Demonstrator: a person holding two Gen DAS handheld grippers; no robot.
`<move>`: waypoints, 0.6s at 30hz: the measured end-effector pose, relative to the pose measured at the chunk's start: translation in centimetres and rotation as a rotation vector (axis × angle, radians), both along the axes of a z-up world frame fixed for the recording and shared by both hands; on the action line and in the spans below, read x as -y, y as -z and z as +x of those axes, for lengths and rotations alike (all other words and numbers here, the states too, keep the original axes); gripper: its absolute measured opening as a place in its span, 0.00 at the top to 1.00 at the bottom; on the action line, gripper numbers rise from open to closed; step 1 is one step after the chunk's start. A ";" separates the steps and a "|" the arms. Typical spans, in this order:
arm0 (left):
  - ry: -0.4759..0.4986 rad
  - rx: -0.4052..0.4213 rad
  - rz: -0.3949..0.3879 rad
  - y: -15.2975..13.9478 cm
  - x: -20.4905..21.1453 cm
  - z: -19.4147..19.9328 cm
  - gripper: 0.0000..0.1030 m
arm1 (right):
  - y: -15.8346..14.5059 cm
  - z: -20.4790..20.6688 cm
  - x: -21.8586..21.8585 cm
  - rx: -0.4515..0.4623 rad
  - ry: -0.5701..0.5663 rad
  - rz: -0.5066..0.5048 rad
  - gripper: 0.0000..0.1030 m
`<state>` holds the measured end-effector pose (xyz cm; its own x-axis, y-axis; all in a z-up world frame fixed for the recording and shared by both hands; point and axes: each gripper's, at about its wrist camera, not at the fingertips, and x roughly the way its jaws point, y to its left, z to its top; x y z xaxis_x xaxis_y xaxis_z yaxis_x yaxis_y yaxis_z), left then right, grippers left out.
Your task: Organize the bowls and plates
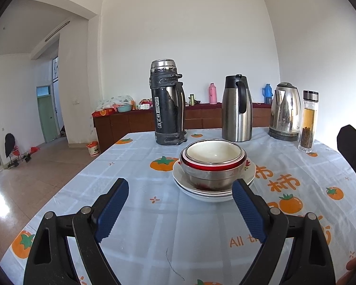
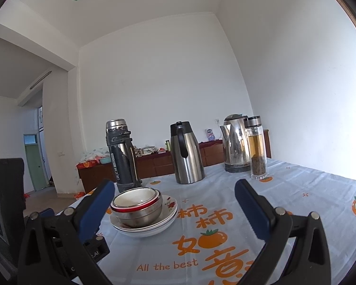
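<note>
— Left wrist view first. Where sat the stack?
— Dead ahead of the left gripper (image 1: 180, 197), slightly right of centre, on the bench (image 1: 135, 225). White bowl (image 1: 213, 151) nested in a red-rimmed bowl (image 1: 213, 163), nested again in a steel bowl (image 1: 210, 174), all on stacked plates (image 1: 201, 193). Upright, no long axis to speak of: round all through.
— And the jaws?
— Wide apart, clamped on nothing, low over the cloth. Right pad just before the plates' near rim; touching or not, could not tell.
— In the way?
— Nothing between. Behind stood a black flask (image 1: 168, 102), a steel carafe (image 1: 236, 109), a kettle (image 1: 284, 111) and a glass tea bottle (image 1: 308, 121), clear of the stack.
— Right wrist view?
— Stack off to the left of the right gripper (image 2: 175, 204), steel bowl (image 2: 140, 216) and plates (image 2: 154, 225) beside the left pad, outside the centre line. Jaws spread wide here too, holding nothing.
— Nearer hand, then?
— Judged the left better lined up; the right would need to swing left. Looked already nested, so little seemingly left to sort.
</note>
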<state>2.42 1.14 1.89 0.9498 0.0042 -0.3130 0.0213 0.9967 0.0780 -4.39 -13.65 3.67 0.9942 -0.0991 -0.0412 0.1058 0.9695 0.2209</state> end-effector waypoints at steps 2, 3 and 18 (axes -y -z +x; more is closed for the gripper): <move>-0.007 0.001 0.007 0.0 0.0 0.0 0.12 | 0.0 0.1 0.0 -0.005 0.000 0.003 0.00; -0.010 0.000 0.010 0.1 0.0 0.1 0.12 | 0.0 0.1 0.0 -0.006 0.000 0.004 0.00; -0.029 -0.011 -0.015 0.0 -0.6 0.3 0.12 | 0.0 0.2 0.1 -0.009 0.002 0.005 0.00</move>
